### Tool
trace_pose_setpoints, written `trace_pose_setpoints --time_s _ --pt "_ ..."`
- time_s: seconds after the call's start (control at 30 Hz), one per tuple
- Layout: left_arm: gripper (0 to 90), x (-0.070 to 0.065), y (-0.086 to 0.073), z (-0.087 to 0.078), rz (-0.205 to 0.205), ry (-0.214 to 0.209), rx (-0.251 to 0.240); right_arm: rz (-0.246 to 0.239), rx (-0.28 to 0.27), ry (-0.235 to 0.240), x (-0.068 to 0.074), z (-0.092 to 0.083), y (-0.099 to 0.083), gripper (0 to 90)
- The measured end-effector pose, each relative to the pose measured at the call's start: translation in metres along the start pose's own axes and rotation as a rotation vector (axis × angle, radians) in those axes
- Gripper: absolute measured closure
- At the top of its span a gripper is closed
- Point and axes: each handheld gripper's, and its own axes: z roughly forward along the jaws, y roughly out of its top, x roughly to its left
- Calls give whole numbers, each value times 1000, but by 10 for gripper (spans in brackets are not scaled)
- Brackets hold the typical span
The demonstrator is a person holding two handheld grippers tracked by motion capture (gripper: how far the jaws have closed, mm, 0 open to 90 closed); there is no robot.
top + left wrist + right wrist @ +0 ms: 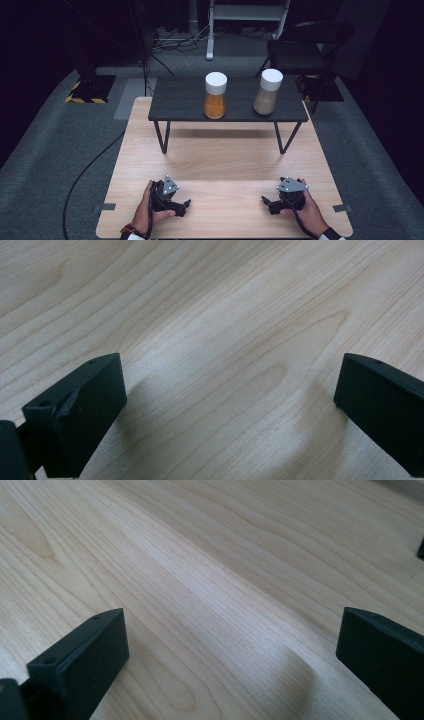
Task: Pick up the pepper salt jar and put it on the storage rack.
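Two clear jars with white lids stand on a small dark shelf (180, 97) at the far end of the light wooden table (225, 160). One jar (215, 95) holds orange powder, the other jar (267, 92) a beige powder. My left gripper (186, 205) rests near the table's front edge at the left, pointing right, jaws open and empty. My right gripper (265, 202) rests at the front right, pointing left, also open and empty. In the left gripper view (230, 405) and the right gripper view (232, 650) the black jaws stand wide apart over bare wood.
The dark shelf stands on thin black legs (162, 137) with a gap beneath it. A black folding chair (305, 45) and a white frame (247, 15) stand beyond the table on grey carpet. Black cables (90, 165) trail on the floor at the left.
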Motion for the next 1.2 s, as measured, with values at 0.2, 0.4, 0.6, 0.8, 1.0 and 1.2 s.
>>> trace_pose_setpoints --time_s 0.2,0.4,0.6,0.8,1.0,1.2 --pt "3 0 0 0 0 0 0 38 14 20 -6 1 2 0" --pt "3 0 0 0 0 0 0 98 43 60 -17 4 5 0" --pt "3 0 0 0 0 0 0 120 51 69 -20 4 5 0" --pt "4 -1 0 0 -1 3 -1 121 51 69 -20 4 5 0" --pt "4 -1 0 0 -2 4 -1 121 51 70 -20 4 5 0" --pt "4 -1 0 0 -2 3 -1 121 51 69 -20 4 5 0"
